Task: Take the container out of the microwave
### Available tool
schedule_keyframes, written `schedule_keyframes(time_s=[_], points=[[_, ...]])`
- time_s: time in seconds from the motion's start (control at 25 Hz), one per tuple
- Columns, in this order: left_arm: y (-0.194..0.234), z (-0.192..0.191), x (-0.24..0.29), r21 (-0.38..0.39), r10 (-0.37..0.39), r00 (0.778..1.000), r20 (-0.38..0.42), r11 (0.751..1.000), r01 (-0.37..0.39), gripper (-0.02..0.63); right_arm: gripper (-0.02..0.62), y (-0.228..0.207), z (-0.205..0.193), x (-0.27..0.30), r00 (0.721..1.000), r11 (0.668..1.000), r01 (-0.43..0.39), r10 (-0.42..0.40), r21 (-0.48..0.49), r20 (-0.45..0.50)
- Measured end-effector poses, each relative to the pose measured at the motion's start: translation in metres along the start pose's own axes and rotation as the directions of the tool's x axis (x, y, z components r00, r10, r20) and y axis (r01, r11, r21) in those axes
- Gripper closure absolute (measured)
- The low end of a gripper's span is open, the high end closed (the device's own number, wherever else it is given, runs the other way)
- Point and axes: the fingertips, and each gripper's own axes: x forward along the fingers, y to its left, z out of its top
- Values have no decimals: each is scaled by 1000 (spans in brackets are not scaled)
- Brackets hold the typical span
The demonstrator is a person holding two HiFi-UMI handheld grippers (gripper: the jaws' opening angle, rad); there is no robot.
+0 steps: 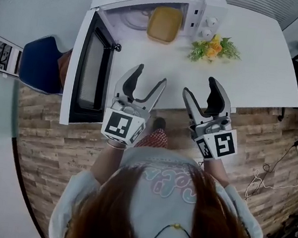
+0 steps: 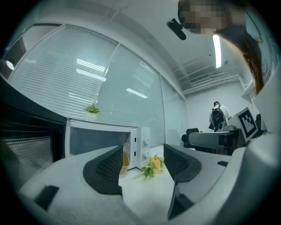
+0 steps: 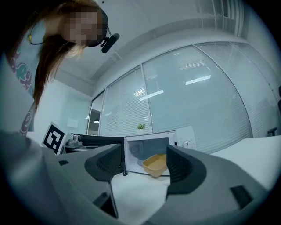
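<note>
A white microwave (image 1: 204, 11) stands at the back of the white table (image 1: 253, 69), its door (image 1: 87, 69) swung wide open to the left. A yellow container (image 1: 164, 24) sits in the microwave's mouth, partly sticking out over the table. The same container (image 3: 155, 164) shows in the right gripper view, just in front of the cavity. My left gripper (image 1: 151, 76) hovers open near the table's front edge, with nothing between its jaws. To its right my right gripper (image 1: 199, 86) is also open and holds nothing. In the left gripper view the left gripper (image 2: 142, 169) faces the microwave (image 2: 136, 147).
A small bunch of yellow and green flowers (image 1: 213, 47) lies on the table right of the microwave. A potted plant (image 3: 140, 127) stands on top of the microwave. A blue chair (image 1: 41, 63) is left of the open door. A person (image 2: 217, 116) stands far off.
</note>
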Motion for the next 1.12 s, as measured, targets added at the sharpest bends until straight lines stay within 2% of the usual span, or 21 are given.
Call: schedule_keyframes(time_s=[0.44, 0.8, 1.12], points=[[35, 2, 44, 9, -41, 999, -1, 999, 41, 344, 285, -17, -4, 56, 1000, 1000, 15, -15, -5, -3], [55, 3, 60, -6, -44, 999, 11, 999, 44, 344, 285, -29, -9, 77, 999, 999, 44, -44, -8, -8], [61, -4, 70, -31, -77, 997, -3, 997, 77, 344, 285, -32, -7, 86, 998, 998, 66, -65, -14, 8]])
